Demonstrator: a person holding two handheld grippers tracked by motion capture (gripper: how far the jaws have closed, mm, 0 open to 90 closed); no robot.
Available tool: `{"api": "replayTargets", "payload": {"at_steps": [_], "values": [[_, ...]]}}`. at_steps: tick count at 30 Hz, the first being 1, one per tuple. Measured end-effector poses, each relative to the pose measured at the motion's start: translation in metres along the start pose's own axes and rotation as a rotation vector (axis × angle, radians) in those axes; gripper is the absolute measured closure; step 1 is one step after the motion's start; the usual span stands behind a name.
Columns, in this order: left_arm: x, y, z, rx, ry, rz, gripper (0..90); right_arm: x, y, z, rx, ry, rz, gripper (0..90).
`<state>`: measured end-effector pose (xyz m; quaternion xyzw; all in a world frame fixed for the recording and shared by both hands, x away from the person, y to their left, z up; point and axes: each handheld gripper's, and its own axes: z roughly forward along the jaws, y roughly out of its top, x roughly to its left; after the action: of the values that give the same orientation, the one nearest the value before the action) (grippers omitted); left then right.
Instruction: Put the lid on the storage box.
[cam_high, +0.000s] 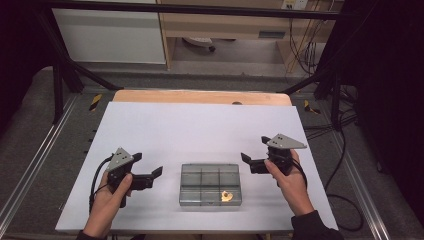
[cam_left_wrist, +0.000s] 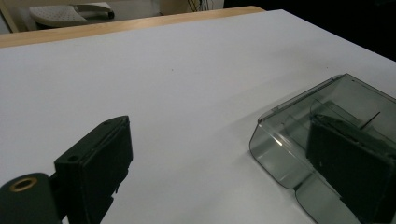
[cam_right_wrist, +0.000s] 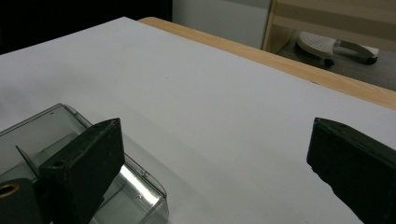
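Note:
A clear grey compartment box (cam_high: 210, 175) lies near the front middle of the white table top (cam_high: 200, 130). A small yellowish item (cam_high: 227, 195) sits in its front right compartment. My left gripper (cam_high: 147, 165) is held just left of the box, open, jaws pointing right with nothing between them. The left gripper view has the box corner (cam_left_wrist: 285, 140) beside the right jaw. Just right of the box, my right gripper (cam_high: 255, 149) also stands open and empty. In the right gripper view the box (cam_right_wrist: 140, 191) lies under and behind the left jaw.
A wooden strip (cam_high: 200, 97) runs along the table's far edge. Black frame posts (cam_high: 57, 85) and cables (cam_high: 345, 150) flank the table. Bare white surface stretches beyond the box.

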<state>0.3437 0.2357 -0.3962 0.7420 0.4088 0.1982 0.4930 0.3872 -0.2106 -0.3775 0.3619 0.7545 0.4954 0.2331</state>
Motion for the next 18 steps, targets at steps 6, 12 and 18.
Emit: {"api": "replayTargets", "payload": {"at_steps": [6, 12, 18], "values": [[0.007, -0.004, -0.007, -0.014, -0.004, -0.023, 7.8, -0.007, -0.007, -0.014, -0.011, -0.024, 0.011, 4.3], [0.015, -0.008, -0.017, -0.036, 0.002, -0.033, 7.5, -0.012, -0.014, -0.024, -0.035, -0.056, 0.013, 3.6], [0.023, -0.016, -0.026, -0.047, 0.023, -0.041, 7.5, -0.018, -0.023, -0.032, -0.038, -0.076, 0.031, 3.5]]}}
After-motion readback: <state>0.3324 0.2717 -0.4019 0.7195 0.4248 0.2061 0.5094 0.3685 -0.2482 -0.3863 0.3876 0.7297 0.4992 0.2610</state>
